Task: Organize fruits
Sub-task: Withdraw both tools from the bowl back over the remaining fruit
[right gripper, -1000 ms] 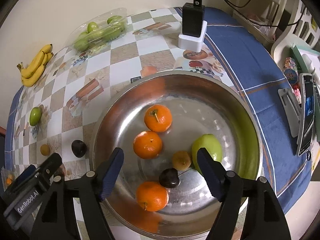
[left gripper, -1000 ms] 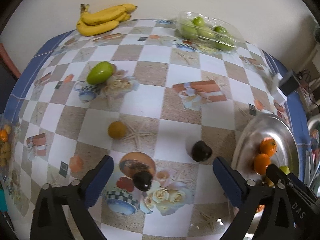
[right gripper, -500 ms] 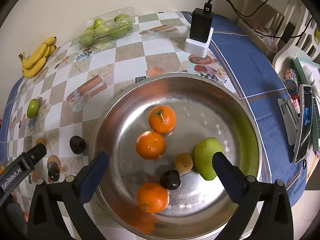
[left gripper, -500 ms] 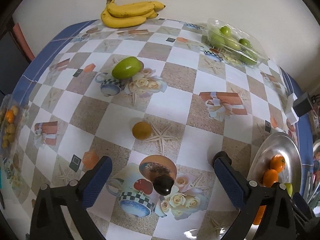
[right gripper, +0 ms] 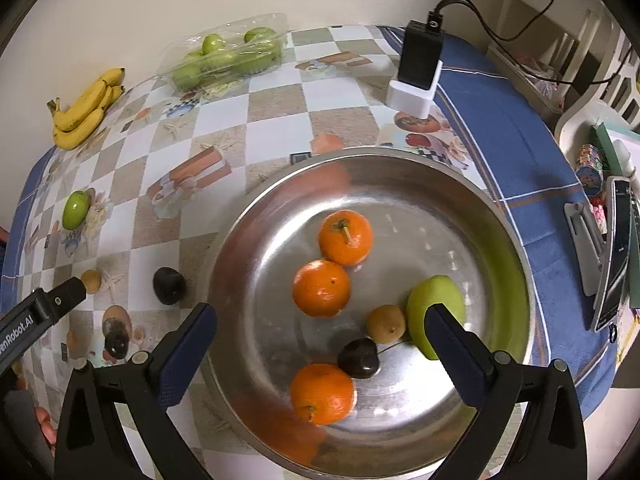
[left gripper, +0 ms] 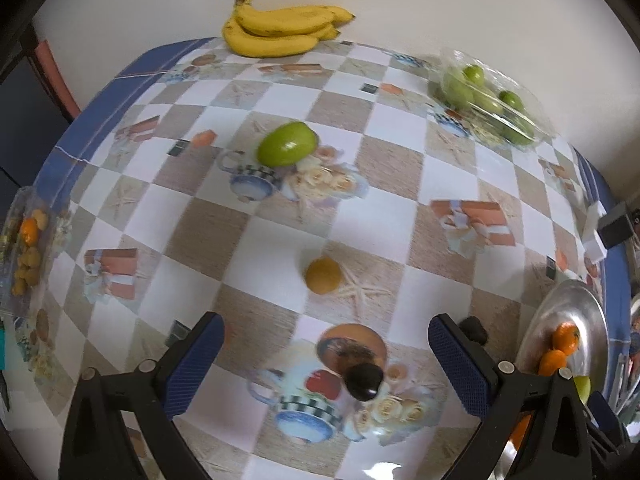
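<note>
- The green mango (left gripper: 287, 143) lies on the desk (left gripper: 280, 236) with its long axis running from 8 to 2 o'clock in the left wrist view, well apart from the other loose fruit.
- The bananas (left gripper: 280, 28) lie at the far edge by the wall, stems toward 9 o'clock.
- A small yellow fruit (left gripper: 322, 275) sits mid-desk with bare cloth all round it; a dark fruit (left gripper: 363, 376) lies nearer, between the left gripper (left gripper: 326, 360) fingers but untouched.
- Left fingers (left gripper: 192, 364) stand wide apart, holding nothing.
- The steel bowl (right gripper: 504, 216) at the desk's 3 o'clock side holds three oranges (right gripper: 321, 287), a green mango, a small yellow fruit and a dark one.
- The right gripper (right gripper: 320, 356) hangs over the bowl, its fingers (right gripper: 454, 354) fully spread and holding nothing.
</note>
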The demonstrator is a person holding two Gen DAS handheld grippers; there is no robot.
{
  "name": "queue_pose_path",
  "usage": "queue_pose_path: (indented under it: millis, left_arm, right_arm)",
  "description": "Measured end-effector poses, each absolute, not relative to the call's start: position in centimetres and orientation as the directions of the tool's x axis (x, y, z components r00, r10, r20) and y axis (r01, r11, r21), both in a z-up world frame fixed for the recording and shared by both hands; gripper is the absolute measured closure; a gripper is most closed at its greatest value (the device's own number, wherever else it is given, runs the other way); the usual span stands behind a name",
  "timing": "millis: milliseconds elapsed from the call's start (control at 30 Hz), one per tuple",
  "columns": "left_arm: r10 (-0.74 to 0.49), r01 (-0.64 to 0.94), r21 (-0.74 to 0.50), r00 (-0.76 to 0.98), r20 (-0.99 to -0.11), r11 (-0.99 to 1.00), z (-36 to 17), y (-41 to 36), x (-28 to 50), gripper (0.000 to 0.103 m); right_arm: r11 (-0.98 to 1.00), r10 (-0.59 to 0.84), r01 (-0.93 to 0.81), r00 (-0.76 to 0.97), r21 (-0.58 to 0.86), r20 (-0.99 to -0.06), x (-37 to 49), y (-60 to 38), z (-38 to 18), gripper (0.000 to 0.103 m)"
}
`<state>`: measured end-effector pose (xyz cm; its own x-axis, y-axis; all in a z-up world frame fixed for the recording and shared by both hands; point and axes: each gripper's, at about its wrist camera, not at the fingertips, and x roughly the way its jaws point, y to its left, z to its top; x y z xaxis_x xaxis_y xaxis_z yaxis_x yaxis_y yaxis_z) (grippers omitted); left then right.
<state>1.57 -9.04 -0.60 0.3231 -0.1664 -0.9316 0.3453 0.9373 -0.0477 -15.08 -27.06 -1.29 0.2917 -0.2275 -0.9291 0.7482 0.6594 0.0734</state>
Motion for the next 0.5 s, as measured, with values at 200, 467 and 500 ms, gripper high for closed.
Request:
queue_pose_path:
  millis: [200,467,500]
  left_arm:
    - [-0.144,0.28,-0.041,0.356,-0.923,0.959,0.0,-6.1,3.8,0.0]
    - [-0.114,0.21,-0.032,0.394,-0.912,0.977,0.7,-2.8,5.9,0.0]
    - [-0.117,0.204,-0.037,0.395,-0.911,0.978,0.7,-2.5,6.1,0.0]
  right_arm:
    - [0.692,-0.224,0.718,0.315,0.077,-0.923,-14.2,-26.0,-1.1,0.0]
    - [0.733,-0.188,0.671,0.359,0.113,-0.914,-12.6,-24.4,-0.7,0.0]
    - [0.74,-0.181,0.662,0.371,0.123,-0.911,-12.3,-24.1,-0.6,0.0]
